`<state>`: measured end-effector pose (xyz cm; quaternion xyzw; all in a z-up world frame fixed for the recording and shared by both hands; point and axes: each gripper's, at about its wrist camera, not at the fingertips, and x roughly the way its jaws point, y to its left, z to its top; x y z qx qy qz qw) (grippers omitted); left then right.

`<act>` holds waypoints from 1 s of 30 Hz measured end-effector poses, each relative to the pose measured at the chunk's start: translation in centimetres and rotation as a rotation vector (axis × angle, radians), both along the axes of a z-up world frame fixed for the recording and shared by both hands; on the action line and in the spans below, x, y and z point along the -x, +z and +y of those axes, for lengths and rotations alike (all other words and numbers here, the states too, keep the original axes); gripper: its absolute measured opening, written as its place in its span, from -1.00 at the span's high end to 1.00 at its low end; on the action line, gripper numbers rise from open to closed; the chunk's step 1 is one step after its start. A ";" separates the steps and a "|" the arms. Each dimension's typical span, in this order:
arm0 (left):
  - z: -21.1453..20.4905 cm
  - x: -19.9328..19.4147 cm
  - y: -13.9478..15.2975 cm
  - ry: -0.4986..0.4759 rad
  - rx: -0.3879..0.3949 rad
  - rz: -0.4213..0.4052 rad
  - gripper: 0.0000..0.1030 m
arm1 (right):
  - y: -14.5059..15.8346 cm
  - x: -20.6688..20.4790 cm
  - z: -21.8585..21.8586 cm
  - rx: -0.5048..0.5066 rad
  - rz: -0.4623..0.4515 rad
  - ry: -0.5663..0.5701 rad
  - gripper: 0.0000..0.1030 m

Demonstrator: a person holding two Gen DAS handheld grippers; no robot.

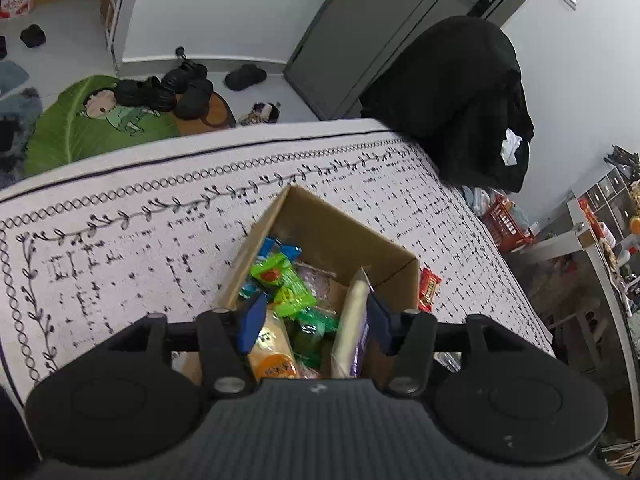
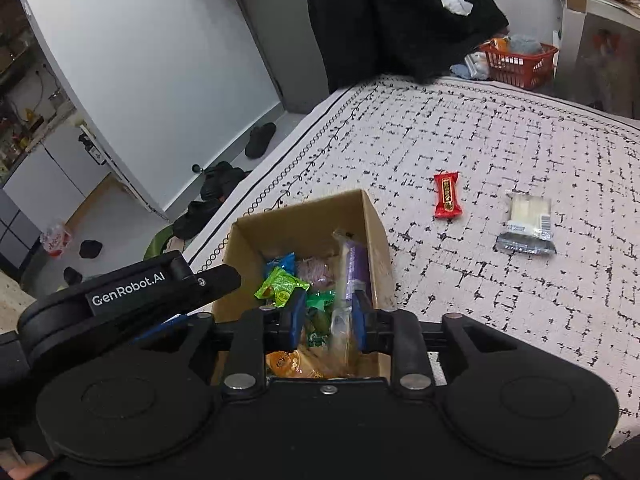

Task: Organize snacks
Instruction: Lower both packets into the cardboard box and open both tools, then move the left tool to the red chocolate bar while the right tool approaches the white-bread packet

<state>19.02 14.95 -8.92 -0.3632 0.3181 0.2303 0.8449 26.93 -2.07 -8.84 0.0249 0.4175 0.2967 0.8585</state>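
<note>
Cardboard box [image 2: 304,224] on patterned cloth, packed with snacks. Left gripper [image 1: 314,322] over box, jaws partly apart, empty. Right gripper [image 2: 326,316] over box, jaws narrowly apart around purple-and-cream packet [image 2: 350,280]; contact unclear. Red bar [image 2: 447,195] and white packet [image 2: 527,220] lie right of box.

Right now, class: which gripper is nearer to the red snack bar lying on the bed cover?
Right. The right gripper hangs over the cardboard box's side that faces the red snack bar; the left gripper sits at the box's far side, away from it.
</note>
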 end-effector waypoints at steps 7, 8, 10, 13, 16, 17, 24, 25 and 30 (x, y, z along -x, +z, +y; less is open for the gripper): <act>0.1 0.2 0.4 -0.003 -0.006 -0.005 -0.37 | 0.5 -0.1 -2.4 0.005 -0.032 -0.039 -0.14; 0.1 0.2 0.4 -0.005 -0.005 -0.005 -0.38 | 0.5 -0.1 -2.7 0.005 -0.034 -0.045 -0.23; -0.2 0.2 0.5 -0.012 -0.007 -0.009 -0.38 | 0.7 -0.4 -3.7 0.005 -0.047 -0.068 -0.40; -0.7 0.2 1.0 -0.026 -0.031 -0.018 -0.45 | 0.8 -0.6 -5.0 0.007 -0.075 -0.099 -0.58; -1.4 0.1 1.4 -0.030 -0.065 -0.015 -0.72 | 0.8 -1.1 -6.2 0.013 -0.089 -0.123 -0.66; -1.6 0.0 1.5 -0.035 -0.068 -0.017 -0.77 | 0.6 -1.3 -6.8 0.012 -0.087 -0.136 -0.69; -3.0 -0.9 1.5 -0.074 -0.083 -0.007 -1.00 | -0.2 -2.4 -9.8 0.003 -0.136 -0.209 -0.85; -3.2 -1.0 1.4 -0.083 -0.083 -0.008 -1.00 | -0.5 -2.8 -10.3 -0.004 -0.129 -0.221 -0.85; -4.7 -2.1 1.8 -0.147 -0.115 -0.027 -1.00 | -2.2 -4.2 -11.8 -0.009 -0.130 -0.254 -0.85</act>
